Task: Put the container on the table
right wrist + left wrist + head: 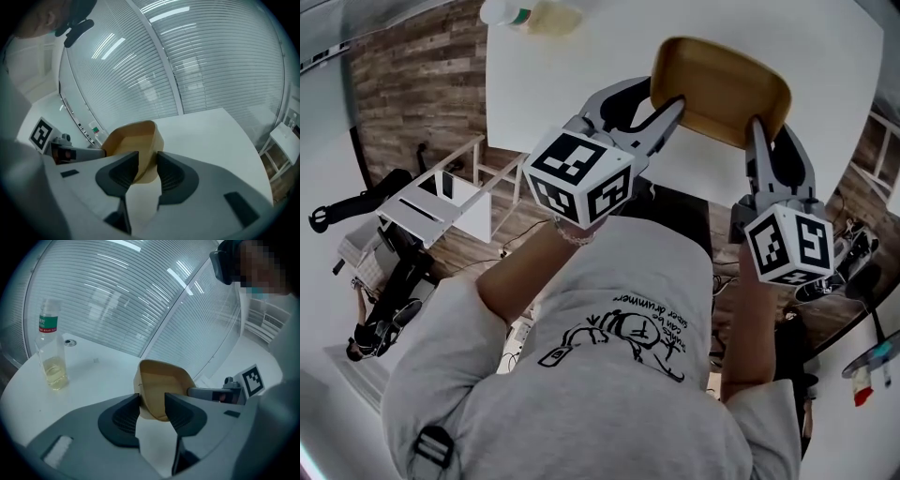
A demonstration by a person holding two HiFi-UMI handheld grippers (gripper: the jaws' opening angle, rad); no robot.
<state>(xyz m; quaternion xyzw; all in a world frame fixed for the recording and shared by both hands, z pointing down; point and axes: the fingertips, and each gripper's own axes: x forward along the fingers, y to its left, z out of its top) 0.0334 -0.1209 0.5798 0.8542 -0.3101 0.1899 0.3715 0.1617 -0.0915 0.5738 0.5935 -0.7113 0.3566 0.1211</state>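
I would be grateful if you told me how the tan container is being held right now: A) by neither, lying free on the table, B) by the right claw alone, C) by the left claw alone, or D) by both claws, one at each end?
D: the left claw and the right claw each pinch a wall of the tan container at opposite ends.

Left hand-held gripper [152, 401] pinches tan container [164, 380] rim, seemingly clear of table [93, 376].
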